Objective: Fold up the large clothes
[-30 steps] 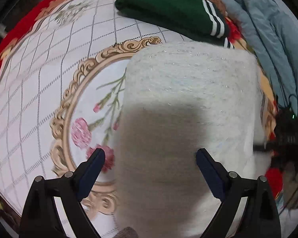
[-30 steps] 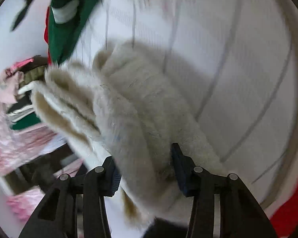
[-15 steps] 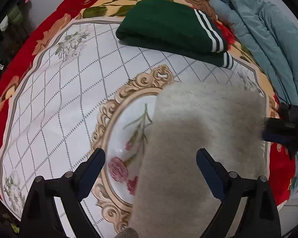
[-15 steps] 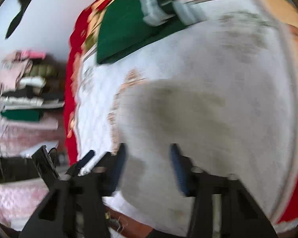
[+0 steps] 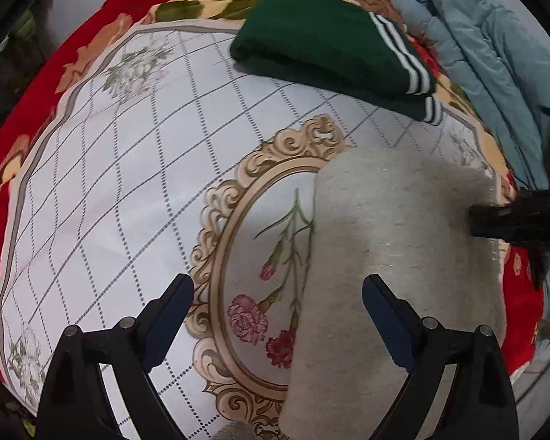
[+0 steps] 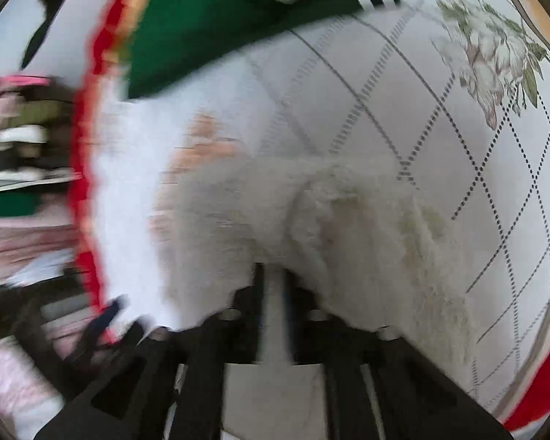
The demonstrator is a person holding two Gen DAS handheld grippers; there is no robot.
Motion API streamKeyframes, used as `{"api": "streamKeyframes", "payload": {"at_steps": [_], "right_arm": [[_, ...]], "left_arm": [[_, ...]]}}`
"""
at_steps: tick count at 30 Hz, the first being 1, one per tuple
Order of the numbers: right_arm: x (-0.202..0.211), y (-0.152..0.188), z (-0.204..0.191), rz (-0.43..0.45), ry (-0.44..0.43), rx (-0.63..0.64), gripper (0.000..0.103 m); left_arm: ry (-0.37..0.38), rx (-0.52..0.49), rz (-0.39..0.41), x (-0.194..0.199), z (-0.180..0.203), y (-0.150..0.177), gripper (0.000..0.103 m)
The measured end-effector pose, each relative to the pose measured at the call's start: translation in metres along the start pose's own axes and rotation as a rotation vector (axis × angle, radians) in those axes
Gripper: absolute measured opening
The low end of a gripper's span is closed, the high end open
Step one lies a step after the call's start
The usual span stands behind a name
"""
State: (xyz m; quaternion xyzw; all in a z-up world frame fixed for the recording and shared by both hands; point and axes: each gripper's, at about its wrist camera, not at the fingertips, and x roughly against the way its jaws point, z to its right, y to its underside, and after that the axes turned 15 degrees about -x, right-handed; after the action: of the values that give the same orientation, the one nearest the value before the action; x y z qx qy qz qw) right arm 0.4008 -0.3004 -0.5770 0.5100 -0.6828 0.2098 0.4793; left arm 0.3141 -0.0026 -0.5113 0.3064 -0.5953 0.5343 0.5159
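A folded cream fleece garment [image 5: 392, 256] lies on the floral bedspread [image 5: 128, 183], at the right of the left wrist view. My left gripper [image 5: 278, 315] is open and empty above the bedspread, its right finger over the garment's left part. My right gripper [image 6: 273, 278] is shut on the fleece garment's [image 6: 348, 227] edge; it shows as a dark shape at the garment's right edge in the left wrist view [image 5: 495, 216]. The right wrist view is blurred.
A folded green sweater [image 5: 330, 47] with white stripes lies at the far side of the bed; it also shows in the right wrist view [image 6: 209, 18]. Light blue quilted clothing [image 5: 495, 44] is heaped at the far right. Shelves with clothes [image 6: 14, 146] stand beyond the bed's red edge.
My left gripper has risen and drawn back from the garment. My right gripper has swung round and closed narrowly on the garment's edge, which now lies flat.
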Motion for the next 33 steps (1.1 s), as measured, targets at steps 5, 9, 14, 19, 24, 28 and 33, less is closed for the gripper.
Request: {"api": "streamKeyframes", "payload": {"at_steps": [5, 9, 14, 19, 24, 28, 33], "right_arm": [[0.058, 0.025, 0.048, 0.194, -0.039, -0.025, 0.099], [0.049, 0.032, 0.117, 0.154, -0.006, -0.114, 0.099], [-0.031, 0.031, 0.167, -0.079, -0.165, -0.206, 0.097], [-0.064, 0.028, 0.145, -0.207, -0.482, -0.245, 0.073], [-0.086, 0.025, 0.141, -0.199, -0.359, -0.218, 0.085], [-0.084, 0.023, 0.125, -0.213, -0.424, -0.234, 0.060], [-0.069, 0.022, 0.097, -0.207, -0.444, -0.210, 0.055]], "left_arm": [[0.140, -0.001, -0.018, -0.015, 0.011, -0.008, 0.094], [0.227, -0.057, -0.039, -0.040, 0.028, -0.015, 0.094], [0.369, -0.036, -0.082, -0.080, 0.034, -0.018, 0.102], [0.401, -0.051, -0.082, -0.082, 0.035, -0.021, 0.102], [0.395, -0.071, -0.053, -0.076, 0.042, -0.020, 0.100], [0.329, -0.121, -0.006, -0.056, 0.057, -0.025, 0.100], [0.320, -0.090, 0.022, -0.037, 0.051, -0.039, 0.099]]}}
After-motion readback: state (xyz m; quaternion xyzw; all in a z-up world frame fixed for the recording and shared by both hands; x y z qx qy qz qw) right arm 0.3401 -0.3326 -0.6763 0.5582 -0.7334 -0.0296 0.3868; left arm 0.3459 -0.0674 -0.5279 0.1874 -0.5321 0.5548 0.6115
